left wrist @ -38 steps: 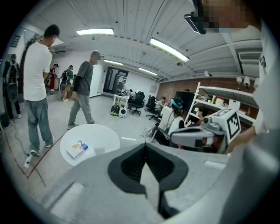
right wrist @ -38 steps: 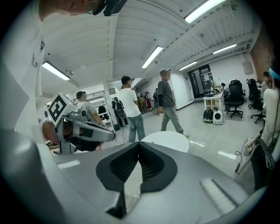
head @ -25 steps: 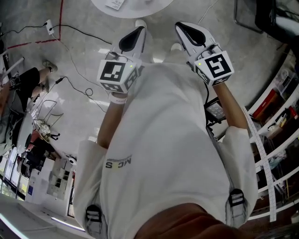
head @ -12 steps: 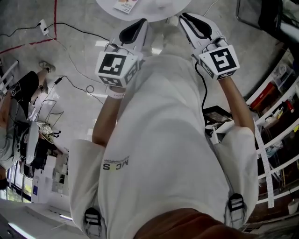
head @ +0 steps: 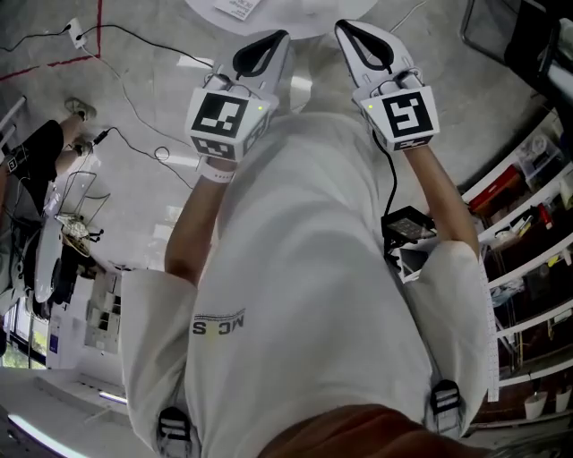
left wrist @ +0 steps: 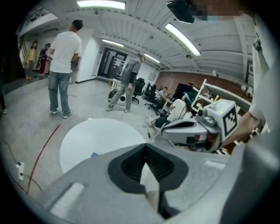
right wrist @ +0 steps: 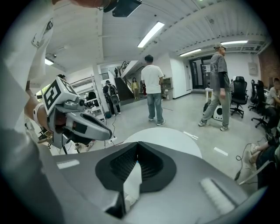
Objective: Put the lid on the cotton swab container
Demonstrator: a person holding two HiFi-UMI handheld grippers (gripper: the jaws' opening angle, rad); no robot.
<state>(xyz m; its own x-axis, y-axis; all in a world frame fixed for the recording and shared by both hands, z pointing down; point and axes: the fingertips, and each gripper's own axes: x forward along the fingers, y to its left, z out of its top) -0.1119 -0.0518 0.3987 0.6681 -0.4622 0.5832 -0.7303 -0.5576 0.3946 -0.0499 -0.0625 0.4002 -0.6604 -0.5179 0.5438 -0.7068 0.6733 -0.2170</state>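
No cotton swab container or lid shows in any view. Both grippers are held up side by side in front of the person's white shirt. My left gripper (head: 267, 41) has its jaws together at the tip with nothing between them; its own view shows the same (left wrist: 145, 147). My right gripper (head: 346, 29) is likewise shut and empty (right wrist: 138, 144). Each gripper appears in the other's view: the right gripper (left wrist: 183, 131), the left gripper (right wrist: 83, 123). Both point toward a round white table (head: 295, 25).
The round white table (left wrist: 96, 138) carries a small printed card (head: 235, 8). Cables (head: 134, 85) and a red tape line (head: 54, 61) cross the grey floor. Shelving (head: 528, 206) stands at the right. Several people (right wrist: 153, 87) stand farther back in the room.
The head view has shifted, so more of the round table shows at the top. Both grippers stay raised side by side, tips now over the table's near edge, jaws unchanged.
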